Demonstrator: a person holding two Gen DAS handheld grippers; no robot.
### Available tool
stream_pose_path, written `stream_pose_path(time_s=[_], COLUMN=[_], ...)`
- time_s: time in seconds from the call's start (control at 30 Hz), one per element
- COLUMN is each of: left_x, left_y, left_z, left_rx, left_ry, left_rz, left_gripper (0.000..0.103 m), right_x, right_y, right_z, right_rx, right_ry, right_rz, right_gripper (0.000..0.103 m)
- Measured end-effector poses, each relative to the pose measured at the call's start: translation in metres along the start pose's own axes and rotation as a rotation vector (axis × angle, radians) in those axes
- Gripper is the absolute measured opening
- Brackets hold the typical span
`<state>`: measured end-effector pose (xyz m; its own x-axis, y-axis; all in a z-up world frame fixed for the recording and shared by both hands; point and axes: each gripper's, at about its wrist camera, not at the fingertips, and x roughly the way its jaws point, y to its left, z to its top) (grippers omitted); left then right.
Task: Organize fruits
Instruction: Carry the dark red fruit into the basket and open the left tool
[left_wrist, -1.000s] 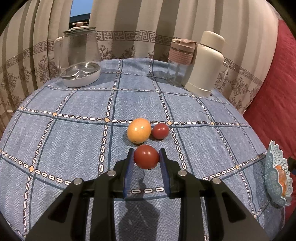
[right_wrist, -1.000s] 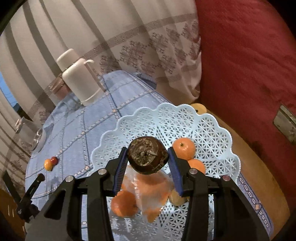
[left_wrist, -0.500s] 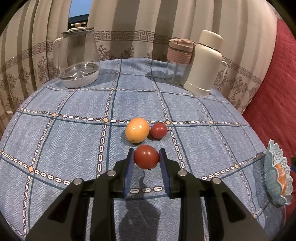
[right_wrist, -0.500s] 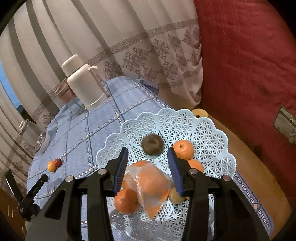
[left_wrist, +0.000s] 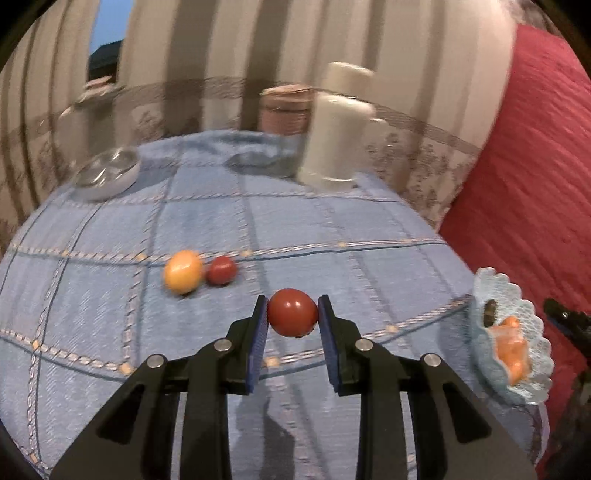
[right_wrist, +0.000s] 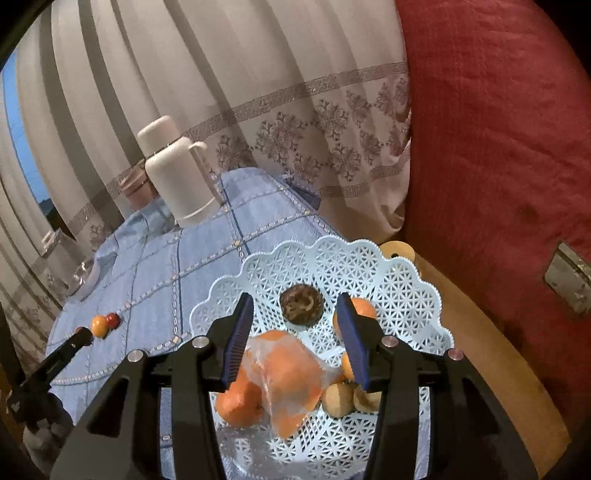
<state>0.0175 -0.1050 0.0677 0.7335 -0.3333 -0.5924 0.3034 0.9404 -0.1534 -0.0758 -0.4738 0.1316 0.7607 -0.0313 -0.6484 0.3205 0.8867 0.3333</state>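
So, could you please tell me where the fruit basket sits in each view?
Left wrist: basket at the far right edge, seen side-on.
Right wrist: basket fills the lower centre, under the right gripper.
Shared landmark: the white thermos.

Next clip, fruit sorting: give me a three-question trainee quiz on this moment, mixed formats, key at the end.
1. True or false: the left gripper is shut on the red fruit.
2. Which lies in the lattice basket? A) dark brown fruit B) a banana C) a spoon
3. Fill in: beside the small red fruit on the blue tablecloth sits a ___ fruit.

Key: 1 true; 2 A; 3 yellow-orange.
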Motion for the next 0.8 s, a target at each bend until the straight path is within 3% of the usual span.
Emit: stream_pose_path(time_s=[0.23,0.4,0.8], left_x=[0.000,0.011,0.029], left_y=[-0.064,-0.103,-0.169], left_z=[0.005,0.004,0.001], left_rx=[0.108,0.148,0.263], left_ry=[-0.014,0.021,0.041], left_rz=[-0.078,-0.146,-0.240], left_gripper=[0.028,0.028,0.028], right_x=[-0.003,-0.006,-0.014], right_y=[-0.015,-0.022,-0.030], right_z=[0.006,0.011,0.017], right_rx=[0.046,0.064,0.090], right_ry=[-0.034,-0.028,-0.042], right_rz=[0.022,0.035,0.045], right_gripper=[0.049,0.049,0.049])
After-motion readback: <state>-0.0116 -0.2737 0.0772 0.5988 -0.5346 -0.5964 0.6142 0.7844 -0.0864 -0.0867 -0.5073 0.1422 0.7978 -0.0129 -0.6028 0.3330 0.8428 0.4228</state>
